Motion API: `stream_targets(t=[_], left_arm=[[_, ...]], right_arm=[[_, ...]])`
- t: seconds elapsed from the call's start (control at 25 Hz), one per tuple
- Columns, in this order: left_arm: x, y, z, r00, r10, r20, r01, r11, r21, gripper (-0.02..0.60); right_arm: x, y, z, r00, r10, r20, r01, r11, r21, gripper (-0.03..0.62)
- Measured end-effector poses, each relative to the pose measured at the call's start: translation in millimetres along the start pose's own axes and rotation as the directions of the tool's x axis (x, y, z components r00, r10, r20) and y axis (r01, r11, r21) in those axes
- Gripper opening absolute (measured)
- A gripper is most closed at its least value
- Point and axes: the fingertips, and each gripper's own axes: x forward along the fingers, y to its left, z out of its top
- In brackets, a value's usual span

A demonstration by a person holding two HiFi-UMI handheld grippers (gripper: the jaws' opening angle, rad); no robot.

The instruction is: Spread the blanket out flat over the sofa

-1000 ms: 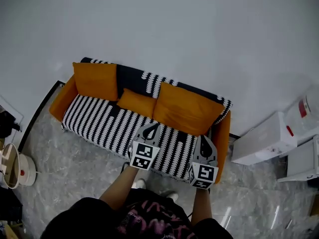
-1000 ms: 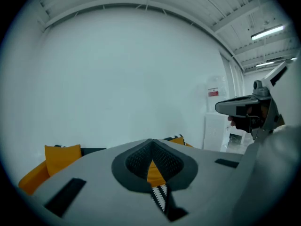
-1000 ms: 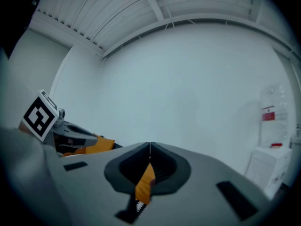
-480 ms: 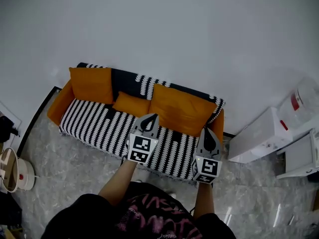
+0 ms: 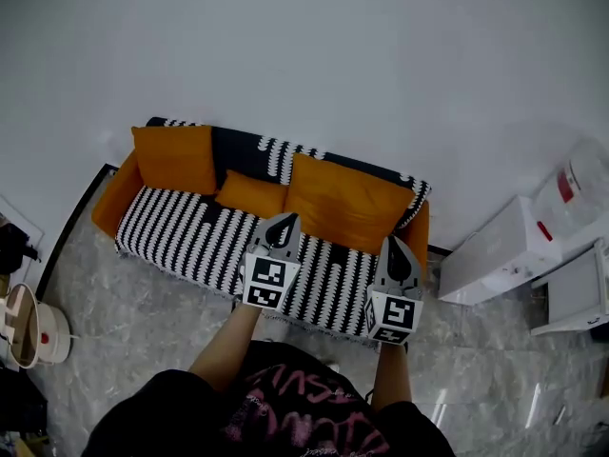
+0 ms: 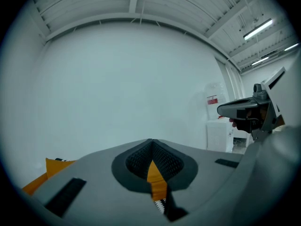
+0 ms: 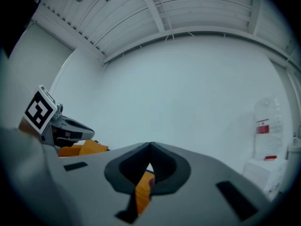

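- We count three cushions (image 5: 347,205) on one blanket (image 5: 181,231) over one sofa (image 5: 112,201).
- Left claw (image 5: 284,220) and right claw (image 5: 393,245): both pressed together, empty.
- Red label (image 5: 565,188) at right: unreadable.

One sofa (image 5: 112,198) and one blanket (image 5: 181,231) were counted. Three cushions were counted: left cushion (image 5: 174,158), middle cushion (image 5: 252,194), right cushion (image 5: 347,203). Two tongs were counted: left tongs (image 5: 283,219), right tongs (image 5: 395,246).

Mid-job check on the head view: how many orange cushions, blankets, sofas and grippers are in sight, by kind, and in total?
orange cushions: 3 (large left, small middle, large right)
striped blanket: 1
sofa: 1
grippers: 2 (left gripper, right gripper)
total: 7
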Motion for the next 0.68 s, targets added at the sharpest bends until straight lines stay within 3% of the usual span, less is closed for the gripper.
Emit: stream_targets(t=[0.68], left_arm=[[2.4, 7.8, -2.9, 1.000, 0.006, 0.000, -0.006, 1.000, -0.005, 0.011]], right_arm=[[7.4, 6.7, -3.8, 1.000, 0.007, -0.007, -0.007, 1.000, -0.007, 0.020]])
